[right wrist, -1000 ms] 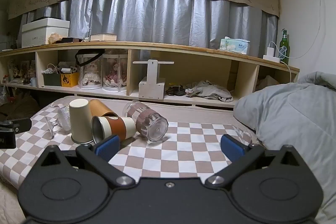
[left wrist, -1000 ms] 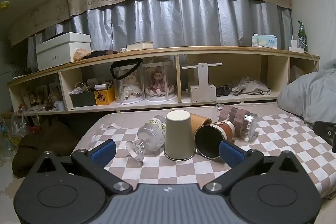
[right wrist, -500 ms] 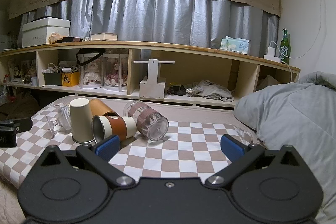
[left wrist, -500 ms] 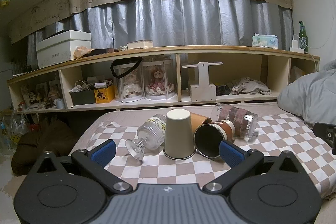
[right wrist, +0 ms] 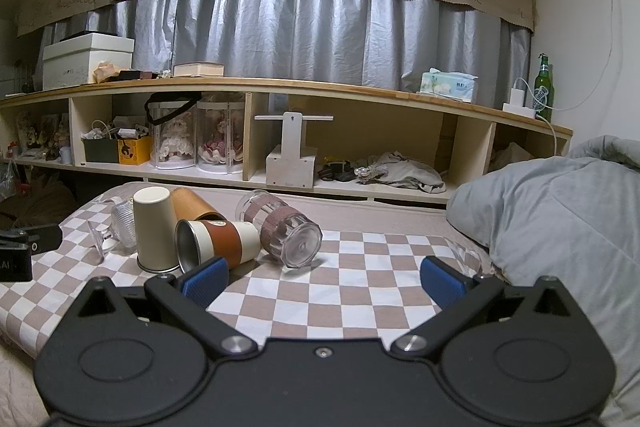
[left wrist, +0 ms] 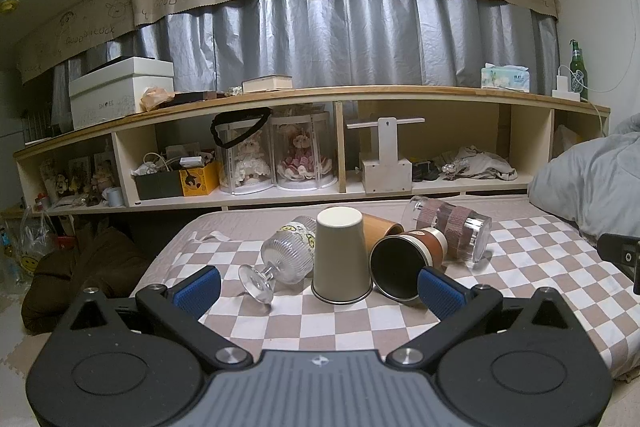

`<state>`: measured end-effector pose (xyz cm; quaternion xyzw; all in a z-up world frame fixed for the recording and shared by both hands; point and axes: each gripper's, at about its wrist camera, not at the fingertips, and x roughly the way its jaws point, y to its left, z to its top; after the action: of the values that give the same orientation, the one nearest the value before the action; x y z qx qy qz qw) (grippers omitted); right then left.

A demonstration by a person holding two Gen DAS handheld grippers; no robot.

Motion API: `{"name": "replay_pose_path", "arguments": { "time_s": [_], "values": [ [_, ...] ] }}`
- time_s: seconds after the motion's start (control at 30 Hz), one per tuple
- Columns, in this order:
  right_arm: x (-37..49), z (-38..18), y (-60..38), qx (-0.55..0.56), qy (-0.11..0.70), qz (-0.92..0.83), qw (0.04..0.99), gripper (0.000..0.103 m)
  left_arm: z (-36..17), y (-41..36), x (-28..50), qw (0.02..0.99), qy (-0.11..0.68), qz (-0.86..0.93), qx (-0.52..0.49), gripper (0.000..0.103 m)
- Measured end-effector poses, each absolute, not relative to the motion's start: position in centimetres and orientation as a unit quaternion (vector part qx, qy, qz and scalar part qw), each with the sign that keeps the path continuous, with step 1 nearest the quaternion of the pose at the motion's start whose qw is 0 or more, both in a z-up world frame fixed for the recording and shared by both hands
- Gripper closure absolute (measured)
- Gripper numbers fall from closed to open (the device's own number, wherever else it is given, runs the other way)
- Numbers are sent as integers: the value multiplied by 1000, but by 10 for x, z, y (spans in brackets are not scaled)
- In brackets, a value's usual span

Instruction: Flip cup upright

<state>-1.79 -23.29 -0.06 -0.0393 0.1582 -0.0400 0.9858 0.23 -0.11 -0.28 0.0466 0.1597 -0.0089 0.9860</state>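
Observation:
Several cups lie on a checkered cloth (left wrist: 348, 323). A cream paper cup (left wrist: 340, 261) stands upside down; it also shows in the right wrist view (right wrist: 155, 229). Beside it a brown-sleeved cup (left wrist: 404, 261) lies on its side, mouth toward me, also in the right wrist view (right wrist: 218, 241). A clear stemmed glass (left wrist: 282, 261), an orange cup (left wrist: 382, 229) and a ribbed glass with a brown band (left wrist: 450, 229) lie on their sides. My left gripper (left wrist: 320, 289) is open and empty just before the cream cup. My right gripper (right wrist: 324, 281) is open and empty, right of the cups.
A long wooden shelf (left wrist: 360, 95) with dolls, boxes and clutter runs behind the bed. A grey duvet (right wrist: 560, 227) lies at the right. The bed's left edge drops to the floor, where a brown bag (left wrist: 80, 267) sits.
Both grippers have barely moved; the views shift slightly. The cups lie as before and both grippers stay open.

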Motion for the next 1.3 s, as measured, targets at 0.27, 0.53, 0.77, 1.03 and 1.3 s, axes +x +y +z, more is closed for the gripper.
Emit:
{"name": "replay_pose_path", "arguments": {
  "time_s": [0.27,0.53,0.77,1.03,1.3],
  "values": [
    [-18,-1,-233,-39,158,-40,986,0,-2,0,2,986,160,-9,45,0],
    [-18,-1,-234,-38,158,-40,986,0,-2,0,2,986,161,-9,44,0],
    [-18,-1,-235,-38,159,-40,986,0,-4,0,5,986,161,-9,45,0],
    [-18,-1,-236,-37,159,-40,986,0,-5,-1,5,986,162,-10,45,0],
    [-18,-1,-236,-37,159,-40,986,0,-7,-3,6,986,161,-10,45,0]
  ]
}}
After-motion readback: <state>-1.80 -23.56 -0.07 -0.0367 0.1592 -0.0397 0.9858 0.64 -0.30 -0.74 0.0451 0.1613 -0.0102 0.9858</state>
